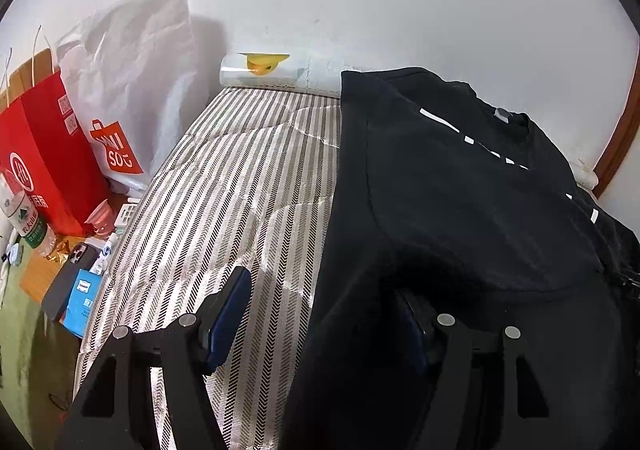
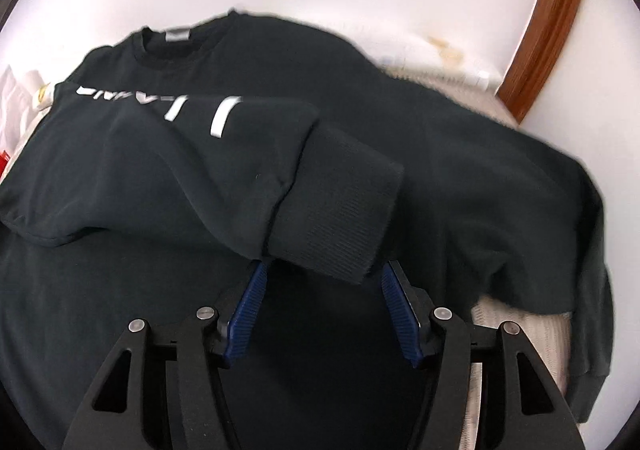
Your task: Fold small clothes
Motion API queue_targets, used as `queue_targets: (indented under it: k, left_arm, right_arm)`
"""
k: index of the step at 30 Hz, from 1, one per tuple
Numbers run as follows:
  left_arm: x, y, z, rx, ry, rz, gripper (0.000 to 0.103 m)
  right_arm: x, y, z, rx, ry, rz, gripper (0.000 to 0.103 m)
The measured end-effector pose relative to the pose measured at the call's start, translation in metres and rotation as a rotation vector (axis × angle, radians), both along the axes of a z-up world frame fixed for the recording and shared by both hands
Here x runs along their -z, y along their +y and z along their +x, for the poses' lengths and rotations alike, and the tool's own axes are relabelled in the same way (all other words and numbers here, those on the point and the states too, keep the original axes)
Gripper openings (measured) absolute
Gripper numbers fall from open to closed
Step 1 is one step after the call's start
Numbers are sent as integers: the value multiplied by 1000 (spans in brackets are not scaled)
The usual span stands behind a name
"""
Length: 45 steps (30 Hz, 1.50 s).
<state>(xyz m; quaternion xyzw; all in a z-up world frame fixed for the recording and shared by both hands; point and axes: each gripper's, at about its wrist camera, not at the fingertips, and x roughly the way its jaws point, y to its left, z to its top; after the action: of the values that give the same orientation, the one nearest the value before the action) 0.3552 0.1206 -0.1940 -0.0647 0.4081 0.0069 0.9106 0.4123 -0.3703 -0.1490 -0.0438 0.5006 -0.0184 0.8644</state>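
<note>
The black sweatshirt is being folded on the striped bed; one sleeve is lying across its chest; the right gripper is being held spread and empty; the left gripper, likewise spread, is straddling the garment's edge; further folds are judged outstanding.

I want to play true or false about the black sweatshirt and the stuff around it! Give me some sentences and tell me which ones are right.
1. The sweatshirt is black with white letters. True.
2. One sleeve cuff lies folded across the sweatshirt's front. True.
3. The right tool is shut tight. False: its blue fingers stand wide apart.
4. The blanket is plain blue. False: it is striped.
5. A red bag stands left of the bed. True.
</note>
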Motion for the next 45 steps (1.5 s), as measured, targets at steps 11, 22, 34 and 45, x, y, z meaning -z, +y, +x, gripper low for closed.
queue_targets:
  k: [11, 22, 34, 45]
  left_arm:
    - [2, -2, 2, 11, -7, -8, 63]
    - [6, -1, 3, 25, 9, -33, 44]
    - [-3, -12, -2, 36, -33, 36, 46]
    - [-2, -10, -1, 29, -38, 13, 46]
  right_arm:
    - [12, 32, 13, -132, -69, -118, 51]
    - [2, 19, 12, -192, -29, -70, 30]
    - [-66, 107, 49, -282, -173, 125, 52]
    - [-13, 287, 177, -460, -62, 405, 54]
